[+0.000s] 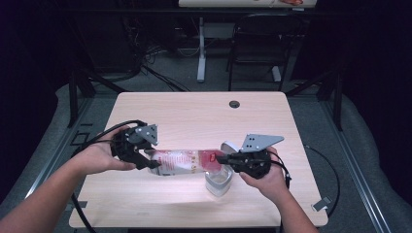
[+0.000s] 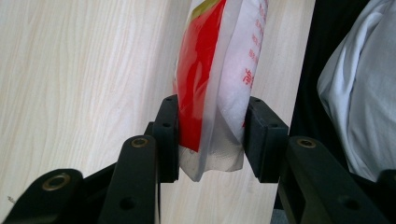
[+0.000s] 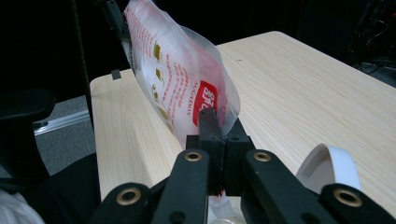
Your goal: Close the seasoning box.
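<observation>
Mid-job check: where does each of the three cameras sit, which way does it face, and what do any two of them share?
High view: above the person's side, facing forward and down on the table; forearms, left gripper, right gripper.
Left gripper view: rides the left gripper, looking along its jaws at the bag.
Right gripper view: rides the right gripper, jaws pinching the bag's edge; white lid beside.
All three share the bag.

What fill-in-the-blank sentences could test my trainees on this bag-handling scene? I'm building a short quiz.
1. The plastic bag is held between ____ hand-held grippers.
2. The right hand-held gripper pinches the bag directly above a clear ____.
3. The left hand-held gripper clamps the bag's sealed ____.
4. The bag's large label patch is ____.

Missing words: two; container; end; red
</observation>
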`<action>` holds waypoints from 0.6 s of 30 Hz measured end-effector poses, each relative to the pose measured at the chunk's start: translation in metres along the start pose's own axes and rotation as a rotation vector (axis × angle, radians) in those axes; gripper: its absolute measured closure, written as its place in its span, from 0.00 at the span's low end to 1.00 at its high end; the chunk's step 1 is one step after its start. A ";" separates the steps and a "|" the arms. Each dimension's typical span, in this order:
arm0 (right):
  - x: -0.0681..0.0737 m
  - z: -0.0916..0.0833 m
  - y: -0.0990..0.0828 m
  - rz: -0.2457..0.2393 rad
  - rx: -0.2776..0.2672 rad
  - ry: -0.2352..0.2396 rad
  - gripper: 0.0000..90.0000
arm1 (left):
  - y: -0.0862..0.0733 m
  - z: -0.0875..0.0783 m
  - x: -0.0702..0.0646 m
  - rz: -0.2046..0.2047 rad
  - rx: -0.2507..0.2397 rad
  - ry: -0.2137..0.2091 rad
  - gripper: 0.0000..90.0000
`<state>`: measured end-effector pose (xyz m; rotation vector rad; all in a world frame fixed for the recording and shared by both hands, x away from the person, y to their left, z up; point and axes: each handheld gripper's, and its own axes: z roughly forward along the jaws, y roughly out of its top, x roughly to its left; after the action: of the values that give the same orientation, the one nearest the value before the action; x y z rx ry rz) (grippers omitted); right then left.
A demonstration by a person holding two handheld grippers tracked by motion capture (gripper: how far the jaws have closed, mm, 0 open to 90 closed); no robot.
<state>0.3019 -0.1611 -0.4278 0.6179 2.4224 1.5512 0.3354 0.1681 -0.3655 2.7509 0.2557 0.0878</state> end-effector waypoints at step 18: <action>0.000 -0.004 -0.008 -0.010 -0.042 -0.022 1.00 | 0.013 -0.004 -0.001 0.014 0.044 0.013 0.69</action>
<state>0.2990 -0.1672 -0.4340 0.6115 2.3670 1.5784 0.3359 0.1577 -0.3572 2.7967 0.2449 0.1052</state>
